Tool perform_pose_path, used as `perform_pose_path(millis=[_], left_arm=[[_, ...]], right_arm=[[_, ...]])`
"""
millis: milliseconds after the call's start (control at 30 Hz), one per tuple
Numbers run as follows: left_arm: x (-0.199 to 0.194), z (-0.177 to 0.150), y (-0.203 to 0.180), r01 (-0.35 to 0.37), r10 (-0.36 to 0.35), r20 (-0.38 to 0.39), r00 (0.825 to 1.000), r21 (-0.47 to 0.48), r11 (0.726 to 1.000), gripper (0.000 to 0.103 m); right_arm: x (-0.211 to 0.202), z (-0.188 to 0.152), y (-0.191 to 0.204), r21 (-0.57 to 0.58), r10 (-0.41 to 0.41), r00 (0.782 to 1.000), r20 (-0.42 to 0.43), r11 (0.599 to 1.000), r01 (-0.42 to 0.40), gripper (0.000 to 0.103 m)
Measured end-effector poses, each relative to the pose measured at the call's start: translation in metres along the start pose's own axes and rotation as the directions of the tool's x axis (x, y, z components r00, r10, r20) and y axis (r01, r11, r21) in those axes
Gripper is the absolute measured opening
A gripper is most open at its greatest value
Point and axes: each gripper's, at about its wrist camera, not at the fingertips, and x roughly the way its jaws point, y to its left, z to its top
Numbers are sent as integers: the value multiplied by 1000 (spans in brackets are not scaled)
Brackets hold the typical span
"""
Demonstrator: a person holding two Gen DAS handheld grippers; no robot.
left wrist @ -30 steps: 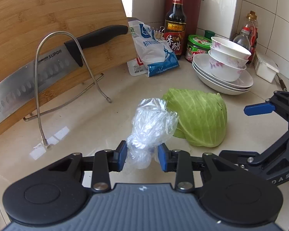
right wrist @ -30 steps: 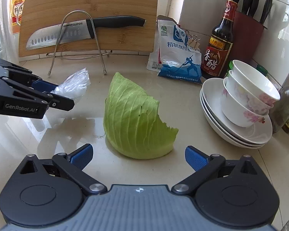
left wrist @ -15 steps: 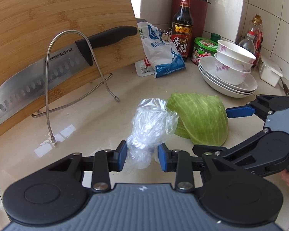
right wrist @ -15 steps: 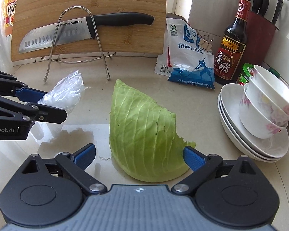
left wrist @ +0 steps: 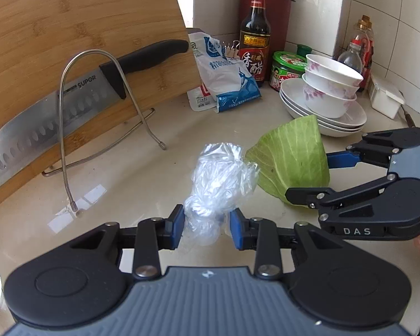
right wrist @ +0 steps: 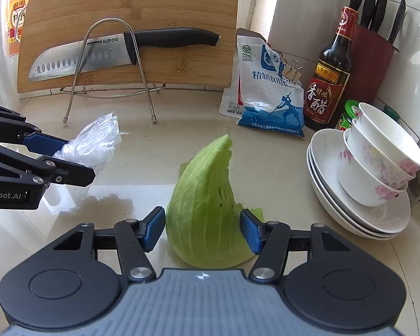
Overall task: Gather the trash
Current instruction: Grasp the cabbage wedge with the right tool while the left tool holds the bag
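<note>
Right now the crumpled clear plastic wrap (left wrist: 221, 184) sits pinched between the two blue pads of my left gripper (left wrist: 205, 231), its bunched lower end squeezed by them and its looser top puffing up and forward above the pale countertop (left wrist: 126, 184). Just to its right, the green cabbage wedge (right wrist: 207, 210) stands between the pads of my right gripper (right wrist: 203, 231). Those jaws are closing on it, with both pads against its sides; the leaf's pointed tip rises away from me. From the right wrist camera, my left gripper (right wrist: 78, 165) reaches in from the left edge, the wrap poking out past its fingertips. Farther back, a knife (right wrist: 120, 49) rests in a wire stand (right wrist: 109, 67) against a bamboo cutting board (right wrist: 131, 5). A blue-and-white salt bag (right wrist: 268, 95) and a dark vinegar bottle (right wrist: 331, 72) stand behind the cabbage, and stacked white bowls and plates (right wrist: 372, 176) sit to its right.
</note>
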Motion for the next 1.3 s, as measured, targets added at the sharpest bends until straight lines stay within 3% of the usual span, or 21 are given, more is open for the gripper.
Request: perform_pose_path(millis=[533,567,1300], left_arm=[[-15,5,-22,43,-43,-6,999,95,995,33],[-17,5,-23,46,-46,-5,999,102,994,33],[-39,4,-58,113,-109,-32,994,206,972,33]], right_arm=[[-38,-9,-5,-6,17,1000,26,1000,-17,41],[-40,-10,-5,-6,20,1000,23,1000,-20,32],[-89,-37,-2,-16,27,999,18,1000,-26,27]])
